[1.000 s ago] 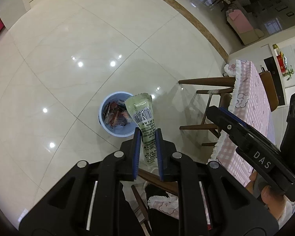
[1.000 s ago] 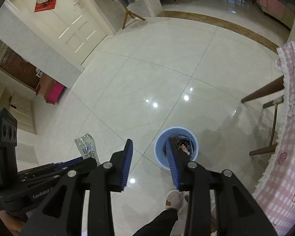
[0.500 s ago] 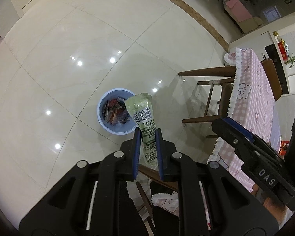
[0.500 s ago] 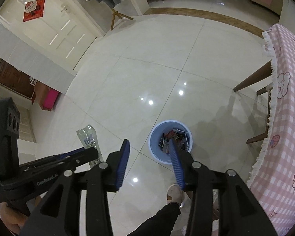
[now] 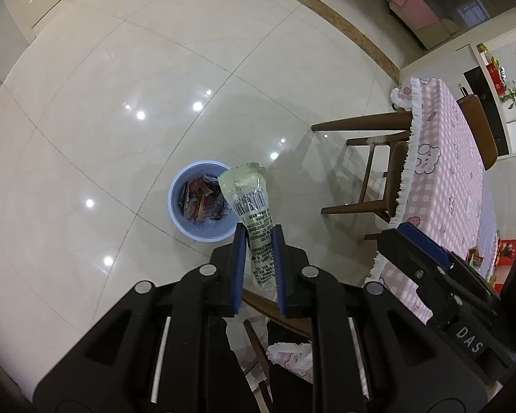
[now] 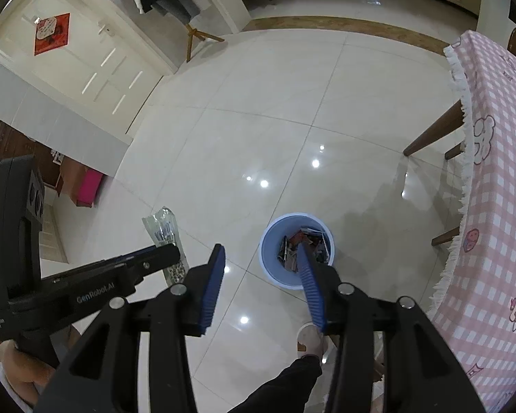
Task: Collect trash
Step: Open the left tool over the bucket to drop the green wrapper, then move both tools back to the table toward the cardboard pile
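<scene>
Left tool (image 5: 258, 241) clamped on a green wrapper (image 5: 249, 199) — its top sticks out past the tips, over the blue bin (image 5: 189, 227) on the floor below. Right tool (image 6: 263, 275) parted, holding nothing — bin just beyond its tips.

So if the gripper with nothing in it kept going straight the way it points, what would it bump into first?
Probably the shiny tiled floor, just beside the blue trash bin. The right gripper points steeply down, and nothing shows between its fingers. The bin sits right at that line, so depth is hard to judge.

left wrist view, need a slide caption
Left hand-held gripper shut on a pale green wrapper above a blue trash bin on the tiled floor.
</scene>
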`<state>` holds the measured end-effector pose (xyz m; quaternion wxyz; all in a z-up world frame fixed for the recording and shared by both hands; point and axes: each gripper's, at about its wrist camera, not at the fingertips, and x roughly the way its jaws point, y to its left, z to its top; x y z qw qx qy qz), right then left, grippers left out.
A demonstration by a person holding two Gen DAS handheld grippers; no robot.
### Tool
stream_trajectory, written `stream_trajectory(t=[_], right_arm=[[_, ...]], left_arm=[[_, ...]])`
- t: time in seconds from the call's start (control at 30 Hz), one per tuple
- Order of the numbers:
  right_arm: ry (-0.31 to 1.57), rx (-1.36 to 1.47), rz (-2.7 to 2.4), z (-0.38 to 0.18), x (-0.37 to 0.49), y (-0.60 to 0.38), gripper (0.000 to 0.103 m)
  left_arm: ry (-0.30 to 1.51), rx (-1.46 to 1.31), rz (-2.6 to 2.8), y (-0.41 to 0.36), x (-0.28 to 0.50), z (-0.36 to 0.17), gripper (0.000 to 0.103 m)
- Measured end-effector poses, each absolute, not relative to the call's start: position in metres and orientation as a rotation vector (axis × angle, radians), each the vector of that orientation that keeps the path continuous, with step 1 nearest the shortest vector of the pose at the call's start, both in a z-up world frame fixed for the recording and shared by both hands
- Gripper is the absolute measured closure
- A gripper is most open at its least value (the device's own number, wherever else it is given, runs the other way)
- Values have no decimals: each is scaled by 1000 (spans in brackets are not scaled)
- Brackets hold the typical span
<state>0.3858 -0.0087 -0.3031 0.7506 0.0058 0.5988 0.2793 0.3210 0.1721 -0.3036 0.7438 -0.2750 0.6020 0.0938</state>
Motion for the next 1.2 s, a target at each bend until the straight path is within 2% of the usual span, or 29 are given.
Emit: stream_trajectory(t=[0.2, 0.27, 0.3, 0.33, 0.83, 1.0, 1.2], right_arm=[[1308, 28, 597, -302, 391, -18, 59], [1309, 31, 594, -301, 392, -19, 59], [1309, 32, 593, -301, 393, -21, 59], [1310, 34, 593, -301, 394, -22, 59], [1303, 93, 573, -297, 403, -80, 59], [1282, 138, 530, -290, 412, -137, 59], [1240, 199, 424, -283, 422, -248, 59]], left_arm=[[1324, -597, 238, 171, 330, -305, 85], [1327, -598, 251, 171, 333, -305, 68], [1320, -593, 261, 171, 334, -304, 46], [1301, -582, 270, 170, 334, -301, 44], [1309, -524, 245, 118, 353, -287, 44], [1304, -484, 186, 58, 372, -279, 44], [1324, -395, 59, -59, 406, -276, 43]])
